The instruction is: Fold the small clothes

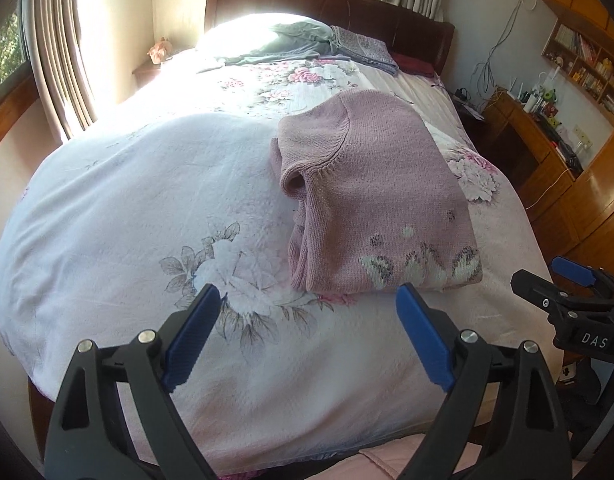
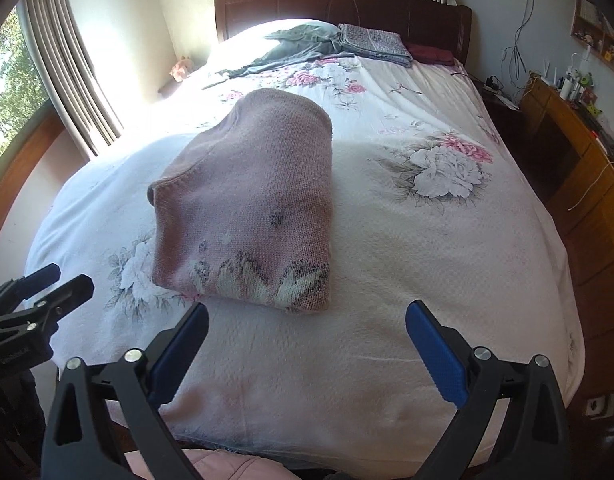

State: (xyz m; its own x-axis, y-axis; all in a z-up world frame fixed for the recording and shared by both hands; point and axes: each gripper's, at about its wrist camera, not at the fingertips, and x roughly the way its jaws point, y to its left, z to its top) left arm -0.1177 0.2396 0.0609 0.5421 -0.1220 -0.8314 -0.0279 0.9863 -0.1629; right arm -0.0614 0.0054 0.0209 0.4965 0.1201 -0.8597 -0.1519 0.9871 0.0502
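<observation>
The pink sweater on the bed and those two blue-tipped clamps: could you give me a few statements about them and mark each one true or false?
1. The pink sweater lies folded on the floral bedspread. True.
2. The left gripper is clamped on the sweater. False: it is open and holds nothing.
3. The right gripper is open. True.
4. The sweater is plain all over. False: a knitted flower pattern runs along its near edge.
5. More clothes lie near the headboard. True.
</observation>
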